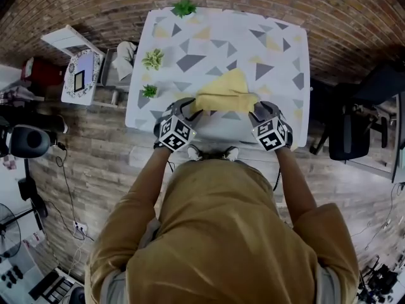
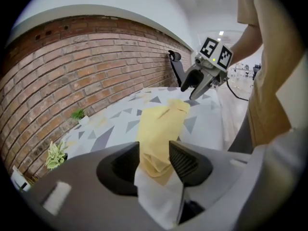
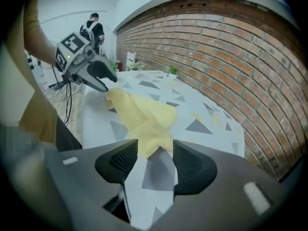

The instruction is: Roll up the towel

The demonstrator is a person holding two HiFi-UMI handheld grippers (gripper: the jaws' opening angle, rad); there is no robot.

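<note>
The left gripper (image 2: 154, 147) is held with its jaws partly apart. The end of the yellow towel (image 2: 159, 124) is seen between them, filling most of the gap, though no firm pinch by the pads can be made out. The right gripper (image 3: 155, 146) is likewise held partly open. Only the pointed tip of the towel's other end is found between its jaw tips, and the bare patterned table (image 1: 278, 37) is visible in the gap behind that tip.

Both grippers are angled downward over the table's near edge, one at each end of the towel, with their marker cubes turned toward the person. The towel is laid on the table close to that near edge and about midway along it. It is gathered into a crumpled band running from one gripper to the other, with a looser flap peaked toward the table's far side.

Three small potted plants (image 1: 152, 58) are set on the table, two along its left edge and one at its far edge, well apart from the towel. A brick wall (image 1: 76, 5) is seen beyond the table's far side.
</note>
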